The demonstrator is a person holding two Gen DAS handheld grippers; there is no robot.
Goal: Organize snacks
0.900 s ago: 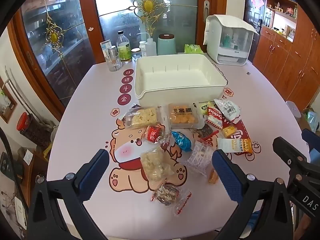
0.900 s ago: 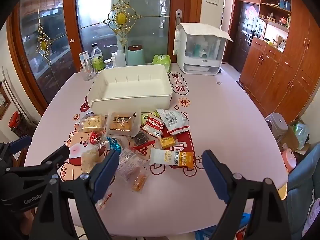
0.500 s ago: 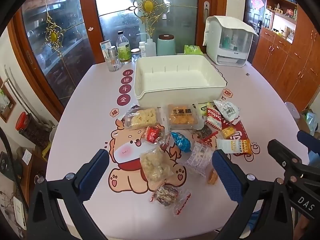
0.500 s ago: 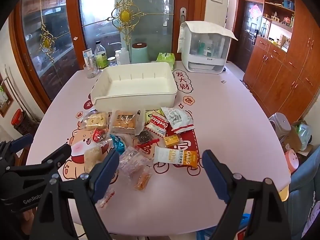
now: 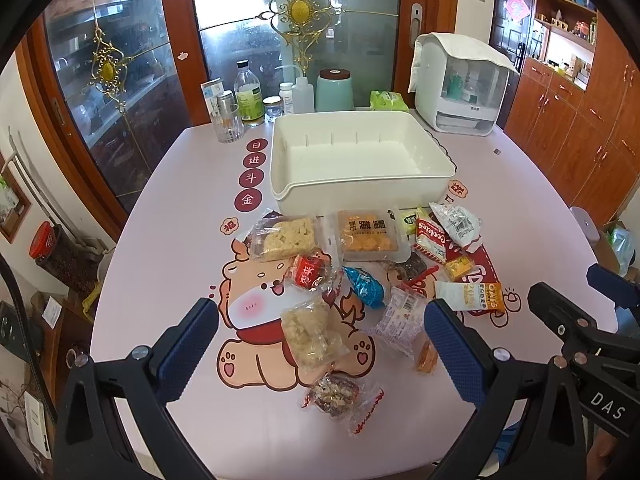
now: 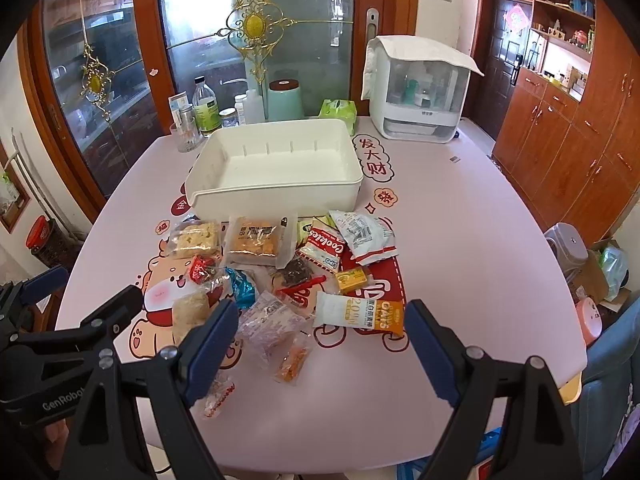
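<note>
- My left gripper [image 5: 320, 354] hangs low in the frame over the counter [image 5: 172, 248], fingers spread wide, holding nothing.
- My right gripper [image 6: 322, 346] is also wide open and holds nothing.
- The snacks [image 5: 360, 276] lie scattered mid-frame, just below the white bin [image 5: 356, 190].
- An oats packet [image 6: 358, 314] sits between my right fingers' tips in view.

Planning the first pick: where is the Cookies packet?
In the left wrist view the Cookies packet lies right of centre, just before the white bin, between the orange cracker pack and a silver pouch.
</note>
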